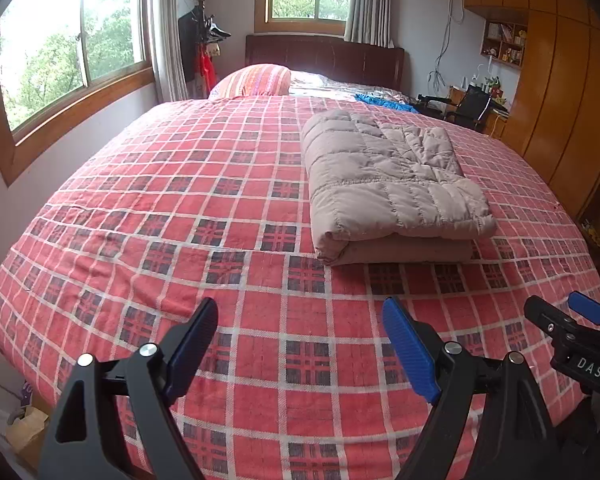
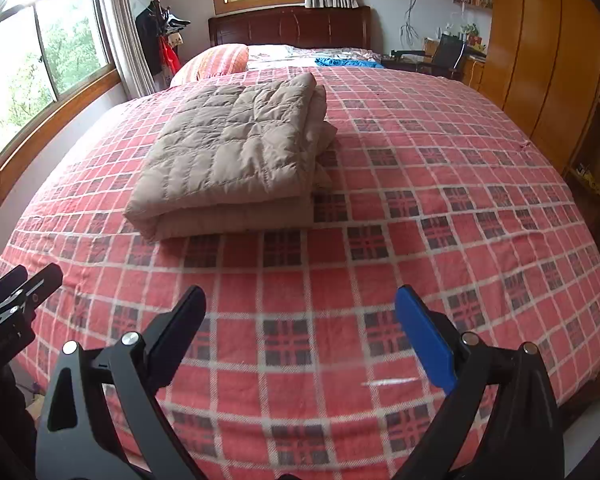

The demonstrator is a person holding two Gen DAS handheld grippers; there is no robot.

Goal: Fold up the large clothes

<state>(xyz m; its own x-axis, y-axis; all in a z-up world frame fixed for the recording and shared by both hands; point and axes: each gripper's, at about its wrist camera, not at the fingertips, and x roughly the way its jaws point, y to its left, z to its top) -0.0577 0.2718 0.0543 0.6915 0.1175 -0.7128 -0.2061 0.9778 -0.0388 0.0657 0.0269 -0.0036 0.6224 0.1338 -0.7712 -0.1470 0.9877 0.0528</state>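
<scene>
Folding looks finished, or very nearly so, as far as we can judge: the padded beige garment (image 1: 388, 184) lies on the checked bedspread (image 1: 180, 220) as a neat stacked rectangle, layers lined up at its near edge. From the right wrist view one lower layer pokes out a little along the bundle's right side. Our left gripper (image 1: 300, 348) hangs above the near part of the bed with its jaws wide apart and nothing between them; the right gripper (image 2: 304, 340) is likewise spread and empty, just beside the left one. Both sit well short of the bundle. If anything remains, we think the next move is a small one: reach forward, tuck in that stray layer and press the stack flat. Otherwise we would simply leave the bundle alone.
</scene>
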